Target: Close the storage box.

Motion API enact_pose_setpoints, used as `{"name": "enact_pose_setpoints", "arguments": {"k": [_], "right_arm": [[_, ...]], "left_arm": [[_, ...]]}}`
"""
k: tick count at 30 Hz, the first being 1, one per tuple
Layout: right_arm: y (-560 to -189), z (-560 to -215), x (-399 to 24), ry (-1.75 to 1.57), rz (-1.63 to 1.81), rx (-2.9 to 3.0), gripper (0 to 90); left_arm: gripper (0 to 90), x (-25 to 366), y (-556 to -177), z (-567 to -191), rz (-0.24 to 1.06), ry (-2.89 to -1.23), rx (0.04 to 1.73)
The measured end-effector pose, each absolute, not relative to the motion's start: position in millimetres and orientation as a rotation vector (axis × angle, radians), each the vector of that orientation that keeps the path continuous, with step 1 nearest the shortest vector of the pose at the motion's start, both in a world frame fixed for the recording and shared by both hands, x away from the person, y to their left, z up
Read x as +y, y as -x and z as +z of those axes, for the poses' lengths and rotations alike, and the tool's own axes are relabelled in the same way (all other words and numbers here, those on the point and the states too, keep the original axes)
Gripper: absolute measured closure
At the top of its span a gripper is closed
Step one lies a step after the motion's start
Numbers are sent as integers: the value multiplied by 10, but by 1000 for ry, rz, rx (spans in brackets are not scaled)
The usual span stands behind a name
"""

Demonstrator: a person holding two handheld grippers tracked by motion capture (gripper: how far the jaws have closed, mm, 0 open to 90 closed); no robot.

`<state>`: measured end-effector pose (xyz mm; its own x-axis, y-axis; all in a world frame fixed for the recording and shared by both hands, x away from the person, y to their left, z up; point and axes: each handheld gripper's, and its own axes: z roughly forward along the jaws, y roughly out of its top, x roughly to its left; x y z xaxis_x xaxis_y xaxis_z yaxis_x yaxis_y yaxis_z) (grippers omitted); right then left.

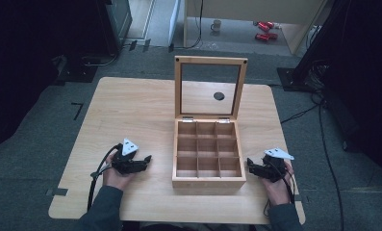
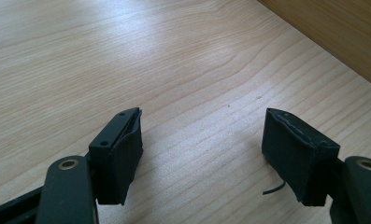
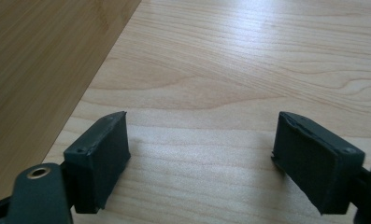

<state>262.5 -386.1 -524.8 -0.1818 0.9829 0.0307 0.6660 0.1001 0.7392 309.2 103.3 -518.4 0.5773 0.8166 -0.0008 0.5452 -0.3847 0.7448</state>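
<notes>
A: Starting w/ the biggest — wooden table [image 1: 131,110], pale top, grey floor around it. Dark round hole [image 1: 219,96] in the top, seen thru the lid's pane.

B: And on it?

A: One wooden box [image 1: 209,180], centre-front, lid [image 1: 210,61] stood upright at the back on 2 metal hinges. Inside split 3 x 3, so 9 compartments, all look empty.

B: Anything blocking the grippers?

A: Only the box itself, sitting between them. Left gripper [image 1: 143,161] is near the box's left wall, not touching; right gripper [image 1: 252,166] just beside the right wall.

B: Jaws?

A: Both wide apart, nothing btwn them. Left gripper [image 2: 202,140] view: bare table under the pads, box wall at top right corner. Right gripper [image 3: 202,140] view: same, box wall along the left.

B: Counts?

A: 2 grippers, 1 per hand, each w/ a grey plate and cable. Far off on the floor: 1 mug [image 1: 216,25], 2 red items [image 1: 264,30], too small to tell what.
</notes>
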Motion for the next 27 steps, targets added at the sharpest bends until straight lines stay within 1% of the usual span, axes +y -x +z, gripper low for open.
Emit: {"name": "enact_pose_setpoints", "arguments": {"k": [4,11,13,15,17,23,27], "right_arm": [[-2627,-5251,-3852,-1594,871,1930,127],[-2637,-5245,-3858,-1587,867,1951,119],[-2637,-5233,-3853,-1594,859,1957,142],[-2631,-5210,-3846,-1597,852,1966,206],[-2618,-5185,-3833,-1607,853,1967,265],[-2582,-5044,-3782,-1561,839,1969,308],[-2568,-4987,-3781,-1553,844,1968,325]], "left_arm": [[291,1033,-3095,-5183,488,-2086,1088],[288,1032,-3080,-5183,494,-2086,1089],[293,1034,-3077,-5181,495,-2085,1093],[317,1031,-3067,-5169,511,-2086,1104],[351,1021,-3044,-5148,563,-2095,1102],[367,1122,-3049,-5010,494,-2042,1120],[373,1133,-3051,-4927,509,-2039,1105]]}}
